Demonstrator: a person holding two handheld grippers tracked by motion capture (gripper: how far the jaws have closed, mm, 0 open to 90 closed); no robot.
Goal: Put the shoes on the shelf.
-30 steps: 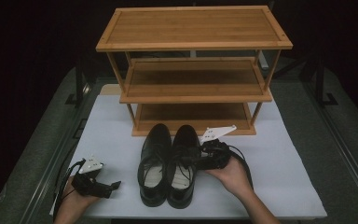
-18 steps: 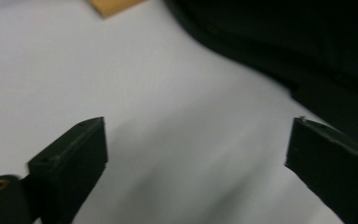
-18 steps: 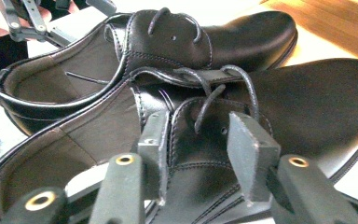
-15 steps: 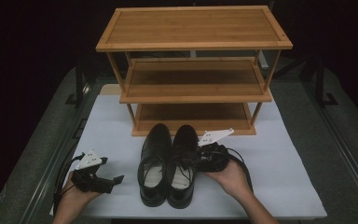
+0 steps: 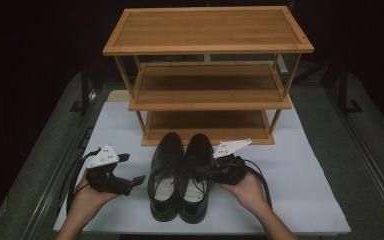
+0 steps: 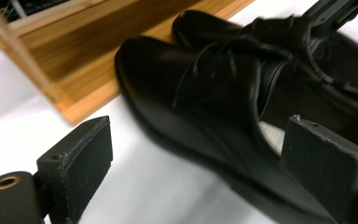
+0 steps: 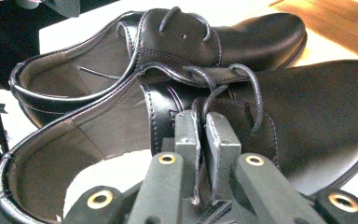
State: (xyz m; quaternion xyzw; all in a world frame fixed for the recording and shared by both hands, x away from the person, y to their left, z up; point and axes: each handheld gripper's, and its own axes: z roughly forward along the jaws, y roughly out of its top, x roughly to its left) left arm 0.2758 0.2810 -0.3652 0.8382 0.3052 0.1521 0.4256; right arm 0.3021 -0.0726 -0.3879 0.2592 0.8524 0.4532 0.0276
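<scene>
In front of the slatted bamboo rack (image 5: 207, 75), the right gripper (image 7: 199, 135) has just closed its jaws on a thin lace (image 7: 256, 93) of the glossy black leather shoes (image 5: 180, 175); the left gripper (image 5: 130, 182), jaws apart, sits beside them.

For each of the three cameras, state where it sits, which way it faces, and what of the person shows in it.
High view: above the person's side, facing forward and down on the wooden rack; both forearms enter from below.
Left gripper view: rides the left gripper, jaws apart, facing the left shoe.
Right gripper view: rides the right gripper, jaws pinching a lace of the right shoe.
All share both shoes.
</scene>
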